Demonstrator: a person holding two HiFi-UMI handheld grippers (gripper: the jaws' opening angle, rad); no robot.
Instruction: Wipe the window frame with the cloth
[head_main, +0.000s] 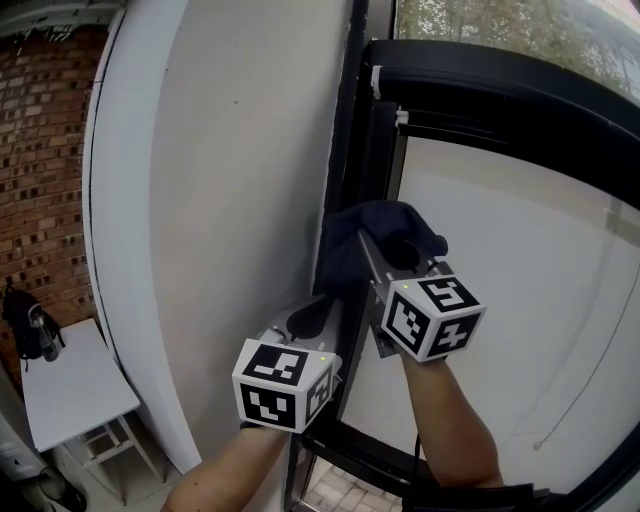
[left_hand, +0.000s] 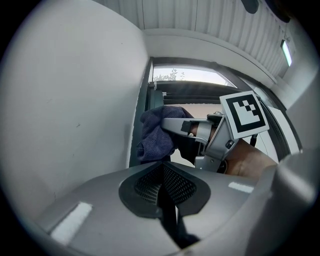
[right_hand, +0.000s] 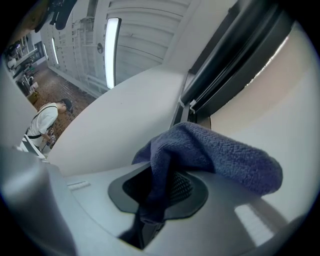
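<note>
A dark blue cloth (head_main: 375, 235) is pressed against the black vertical window frame (head_main: 350, 150), about halfway up. My right gripper (head_main: 380, 252) is shut on the cloth; in the right gripper view the cloth (right_hand: 215, 150) bunches out of the closed jaws (right_hand: 157, 200) and drapes over the right one, with the frame (right_hand: 220, 65) just beyond. My left gripper (head_main: 305, 320) sits lower and to the left, close beside the frame, shut with nothing in it. The left gripper view shows its closed jaws (left_hand: 165, 192) pointing up at the cloth (left_hand: 155, 132) and the right gripper (left_hand: 187, 127).
A curved white wall (head_main: 230, 200) runs along the left of the frame. A pale pane (head_main: 510, 300) fills the window at right, with a thin cord (head_main: 590, 370) hanging. Far below left stand a small white table (head_main: 70, 385), a black bag (head_main: 25, 325) and a brick wall (head_main: 45, 150).
</note>
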